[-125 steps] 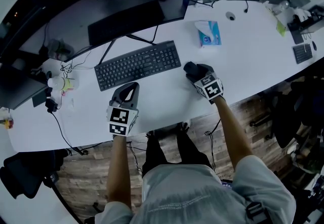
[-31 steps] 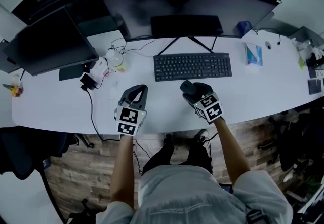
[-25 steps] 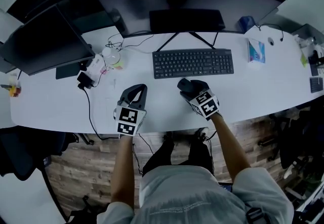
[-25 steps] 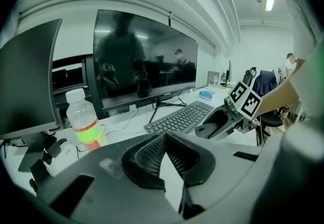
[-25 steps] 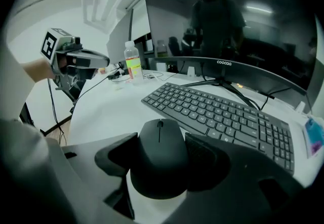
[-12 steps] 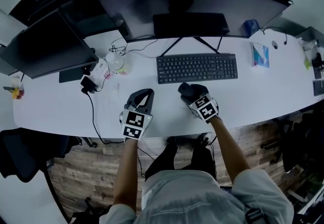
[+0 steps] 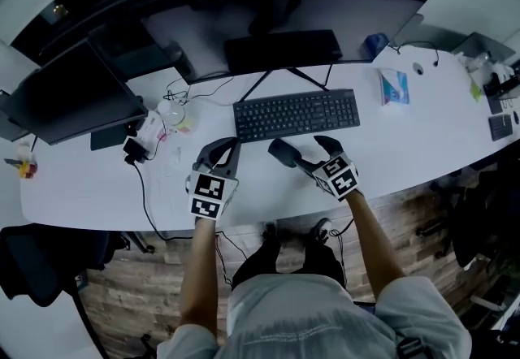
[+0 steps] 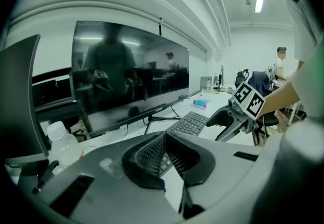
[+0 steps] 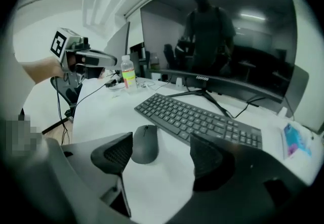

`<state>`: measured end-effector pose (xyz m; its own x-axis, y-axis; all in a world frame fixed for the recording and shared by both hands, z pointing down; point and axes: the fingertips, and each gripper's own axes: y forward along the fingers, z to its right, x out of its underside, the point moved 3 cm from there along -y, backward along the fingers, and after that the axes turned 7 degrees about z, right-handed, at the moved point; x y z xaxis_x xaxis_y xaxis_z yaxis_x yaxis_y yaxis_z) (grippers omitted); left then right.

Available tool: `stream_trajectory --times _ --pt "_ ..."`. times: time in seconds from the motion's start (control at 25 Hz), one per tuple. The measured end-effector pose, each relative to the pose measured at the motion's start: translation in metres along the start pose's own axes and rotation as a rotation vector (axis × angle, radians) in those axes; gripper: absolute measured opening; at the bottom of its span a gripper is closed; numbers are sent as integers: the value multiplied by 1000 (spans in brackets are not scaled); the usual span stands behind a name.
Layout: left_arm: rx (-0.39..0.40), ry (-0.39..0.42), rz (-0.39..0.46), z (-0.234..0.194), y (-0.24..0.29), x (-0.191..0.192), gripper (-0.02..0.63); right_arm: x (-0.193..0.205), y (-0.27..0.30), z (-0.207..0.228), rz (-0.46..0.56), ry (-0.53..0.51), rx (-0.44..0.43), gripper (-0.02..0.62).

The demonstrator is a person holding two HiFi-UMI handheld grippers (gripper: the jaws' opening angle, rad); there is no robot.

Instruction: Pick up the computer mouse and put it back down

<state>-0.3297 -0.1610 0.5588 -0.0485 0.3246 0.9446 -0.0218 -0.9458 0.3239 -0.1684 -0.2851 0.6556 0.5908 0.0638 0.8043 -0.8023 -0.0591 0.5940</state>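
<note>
- Head view: the right gripper shows its jaws spread. Half a second ago they were closed round a dark shape. The left gripper waits beside it.
- Left gripper view: its jaws are pressed together, with nothing between them.
- Right gripper view: the computer mouse lies on the desk just inside the left-hand jaw, well clear of the other, with the keyboard beyond. The put-down looks done.

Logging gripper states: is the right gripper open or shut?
Open: the right gripper has its jaws wide apart; the mouse lies on the desk beside one jaw.
</note>
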Motion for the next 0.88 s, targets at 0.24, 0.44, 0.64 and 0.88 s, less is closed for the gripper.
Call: stream_trajectory --times 0.24,0.44,0.64,0.88 --pt "13 60 96 17 13 -68 12 -52 -93 56 154 -14 166 299" --pt "34 106 187 46 24 -129 12 -95 -179 96 289 -22 321 224" --pt "69 163 270 77 33 -184 12 -123 -256 119 382 -59 438 125" --pt "115 205 333 117 44 -229 12 -126 -320 134 398 -125 533 5"
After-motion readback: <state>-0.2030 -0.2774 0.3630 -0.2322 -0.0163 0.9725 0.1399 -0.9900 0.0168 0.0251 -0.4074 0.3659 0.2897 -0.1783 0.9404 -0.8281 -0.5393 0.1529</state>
